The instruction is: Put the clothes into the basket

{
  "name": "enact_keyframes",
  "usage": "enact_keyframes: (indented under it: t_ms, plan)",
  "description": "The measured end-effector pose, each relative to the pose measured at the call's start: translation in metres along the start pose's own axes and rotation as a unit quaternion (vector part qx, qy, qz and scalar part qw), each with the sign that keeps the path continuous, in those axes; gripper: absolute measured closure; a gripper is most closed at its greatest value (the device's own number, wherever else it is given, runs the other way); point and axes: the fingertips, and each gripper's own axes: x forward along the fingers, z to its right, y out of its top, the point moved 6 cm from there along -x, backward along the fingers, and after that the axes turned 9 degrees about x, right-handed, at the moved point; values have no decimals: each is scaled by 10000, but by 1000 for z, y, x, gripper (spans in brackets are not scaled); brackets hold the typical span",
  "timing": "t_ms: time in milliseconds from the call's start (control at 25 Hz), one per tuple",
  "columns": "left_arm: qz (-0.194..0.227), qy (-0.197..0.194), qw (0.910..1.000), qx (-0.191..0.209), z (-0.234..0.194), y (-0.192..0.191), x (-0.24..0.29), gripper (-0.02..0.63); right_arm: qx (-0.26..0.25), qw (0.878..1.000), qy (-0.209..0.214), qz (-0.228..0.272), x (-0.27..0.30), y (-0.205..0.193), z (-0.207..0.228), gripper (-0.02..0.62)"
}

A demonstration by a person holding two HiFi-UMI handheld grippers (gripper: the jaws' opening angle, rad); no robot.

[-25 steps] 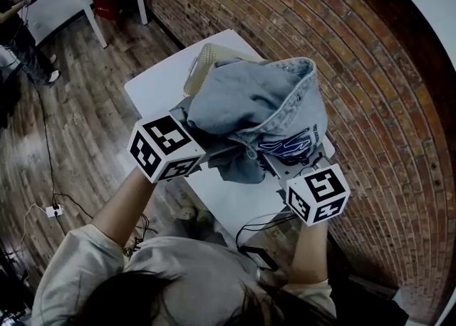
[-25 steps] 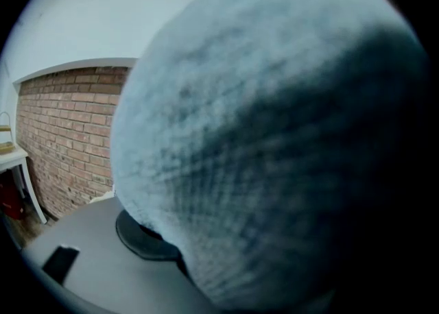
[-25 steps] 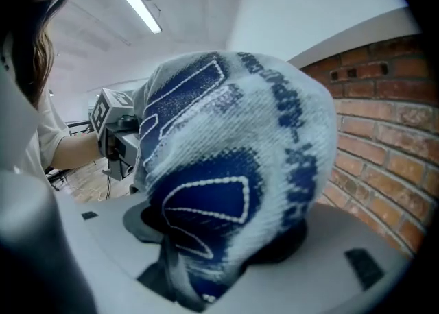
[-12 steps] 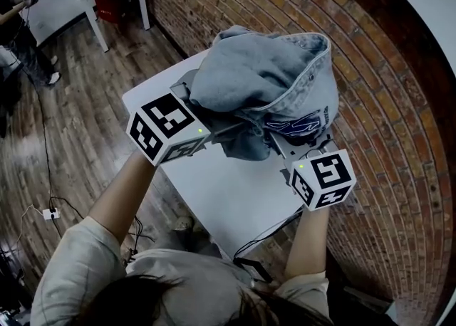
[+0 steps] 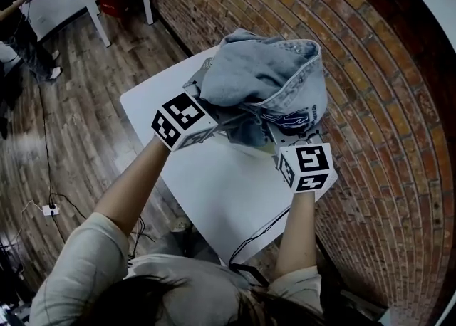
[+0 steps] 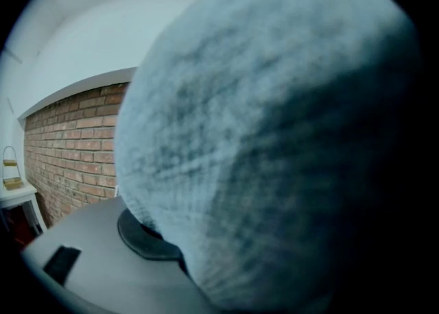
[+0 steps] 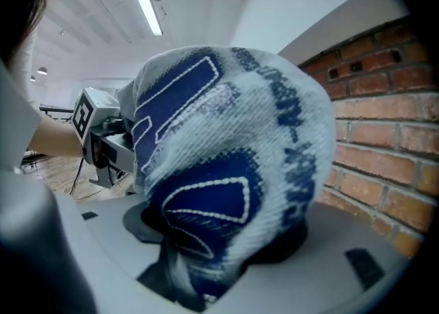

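Denim garment point(image 5: 260, 75) is bunched and held up over the far end of the tabletop point(image 5: 214, 182); whether its hanging fold touches the surface cannot be told. Left gripper point(image 5: 214, 112), above the tabletop's far left part, is clenched on the garment's left side; its jaws have just been closing further, with pale denim filling the space between them. Right gripper point(image 5: 288, 131), above the tabletop's right edge, grasps the garment's right side, where dark blue stitched patches sit between its jaws. Brick wall point(image 5: 377, 104) runs along the tabletop's right side
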Motion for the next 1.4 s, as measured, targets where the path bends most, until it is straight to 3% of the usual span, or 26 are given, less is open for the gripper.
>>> enact_keyframes:
  t_ms: [240,520,640,920,1160,1400]
  plan:
    - [-358,69,9982,-476,-5,-50,25,282,385,9979,29,-525,31,-46,12,301]
    - [-934,167,9884,-1184,-5,-100,42,285,779,9901,6,-1170,57,-91,18,299]
    - [-1294,147,9804,-1475,-5,-117,46,284,949,9836,10,-1535,64,-106,18,296]
    - [-2237,113,9514,-2115,0,-152,56,281,1017,9653,-67,-2406,78,-133,21,282]
    - [-2641,557,9384,-2159,-8,-162,49,225,1157,9624,-458,-2415,79,-134,24,204]
    - [-2475,902,9431,-2027,-12,-156,40,191,1174,9695,-730,-2025,73,-123,32,150]
